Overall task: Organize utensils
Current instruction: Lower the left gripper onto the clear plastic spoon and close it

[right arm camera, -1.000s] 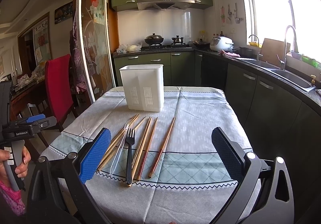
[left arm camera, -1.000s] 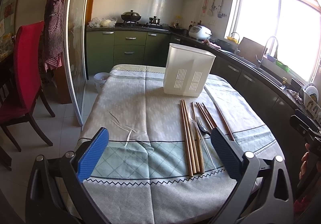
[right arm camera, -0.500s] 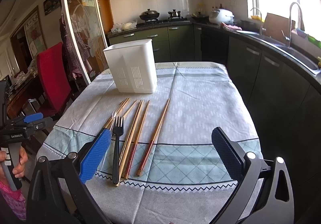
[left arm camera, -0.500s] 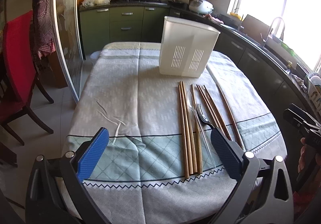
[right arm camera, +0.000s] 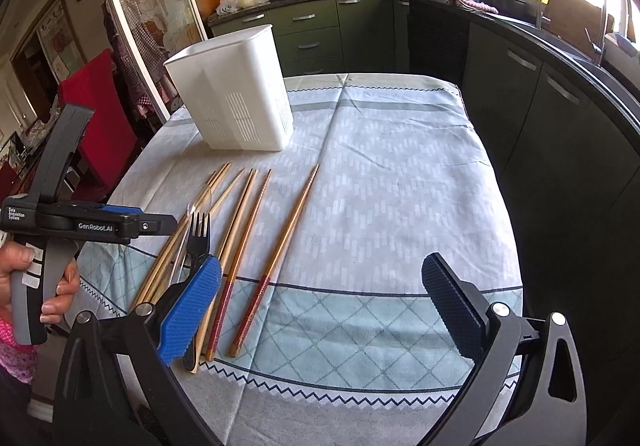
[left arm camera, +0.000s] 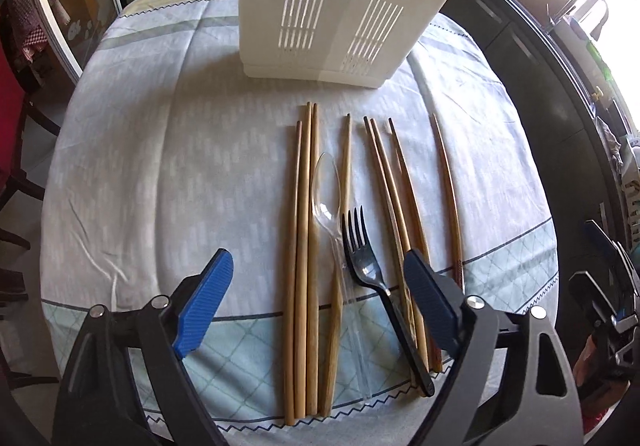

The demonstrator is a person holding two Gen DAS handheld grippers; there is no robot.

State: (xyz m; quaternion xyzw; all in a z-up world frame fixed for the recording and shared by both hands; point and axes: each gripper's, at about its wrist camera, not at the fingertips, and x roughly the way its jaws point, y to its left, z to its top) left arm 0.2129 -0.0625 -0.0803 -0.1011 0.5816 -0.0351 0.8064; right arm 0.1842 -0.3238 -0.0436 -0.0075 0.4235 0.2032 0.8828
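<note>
Left gripper has dropped closer over wooden chopsticks & black plastic fork, jaws wide, empty; right gripper also wide, nearer table; white slotted plastic utensil holder unmoved.

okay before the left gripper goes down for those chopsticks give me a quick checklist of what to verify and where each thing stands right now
1. Left gripper open, nothing held: ok.
2. Light chopsticks lie between its fingers: ok.
3. Clear spoon and black fork also sit in that span, so a stray grab is possible: not ok.
4. White holder upright: ok; whether its inside is free: cannot tell.
5. Right gripper open, off to the side: ok.
6. Tablecloth flat beneath the utensils: ok.
</note>
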